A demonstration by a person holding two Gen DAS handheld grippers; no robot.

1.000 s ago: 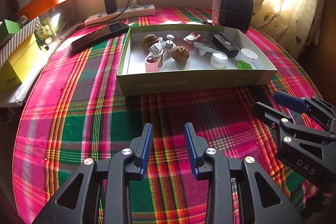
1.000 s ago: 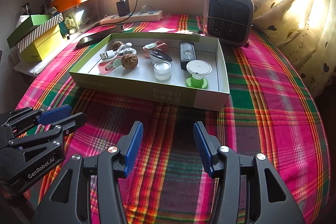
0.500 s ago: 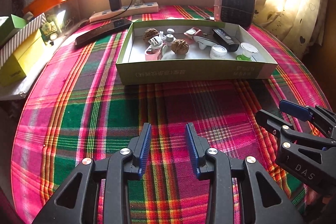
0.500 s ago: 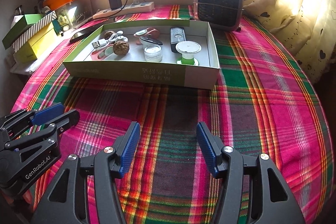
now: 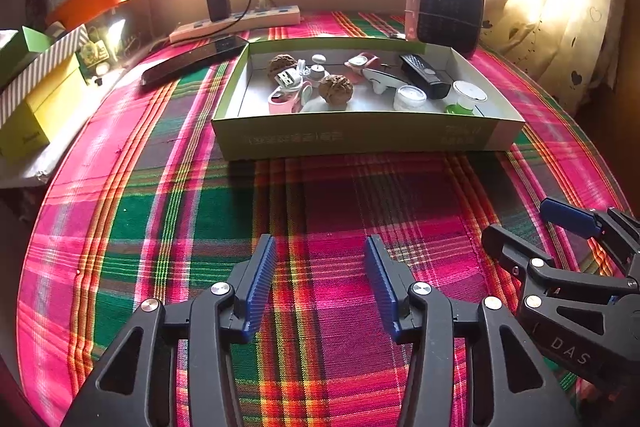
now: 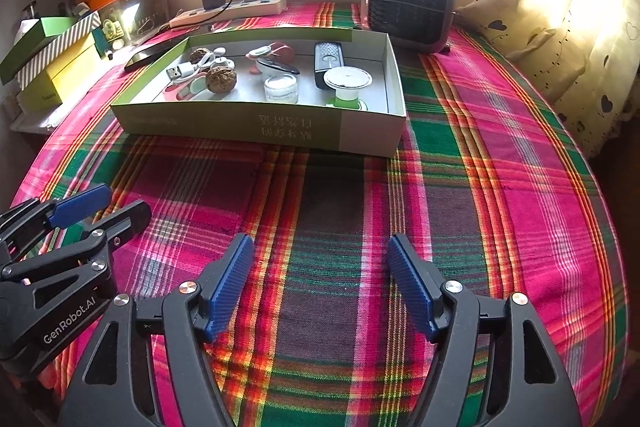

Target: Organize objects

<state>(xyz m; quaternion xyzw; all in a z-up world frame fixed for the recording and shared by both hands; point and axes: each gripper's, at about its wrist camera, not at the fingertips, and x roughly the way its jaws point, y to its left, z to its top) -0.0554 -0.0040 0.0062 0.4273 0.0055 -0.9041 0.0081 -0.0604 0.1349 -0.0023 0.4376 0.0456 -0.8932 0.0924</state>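
The open cardboard box (image 5: pixel 360 143) sits on the plaid-covered surface (image 5: pixel 200 211) well ahead of both claws, nearer the window end; a broad stretch of bare cloth lies between it and the fingertips. Inside the box lie two walnuts, one (image 5: pixel 338 89) near the front and one (image 5: pixel 282 65) behind it, a white cable with a plug (image 6: pixel 186 70), a small white jar (image 6: pixel 281 87), a black remote (image 6: pixel 328 61) and a white disc on a green base (image 6: pixel 347 87); all rest on the box floor, none near a claw.

The left claw (image 5: pixel 320 279) points down over the cloth with its blue pads (image 5: pixel 262 283) apart; its jaws have just been opening, and nothing is between them or touching them; the right claw (image 6: pixel 320 279) stands just beside it, likewise over bare cloth, its pads (image 6: pixel 412 289) spread wider still, its jaws also just opening and empty.

Beyond the box stand a small heater (image 6: pixel 408 1) at its far right corner, a power strip (image 5: pixel 236 23) with a charger plugged in, and a dark flat device (image 5: pixel 192 61) to the box's left.
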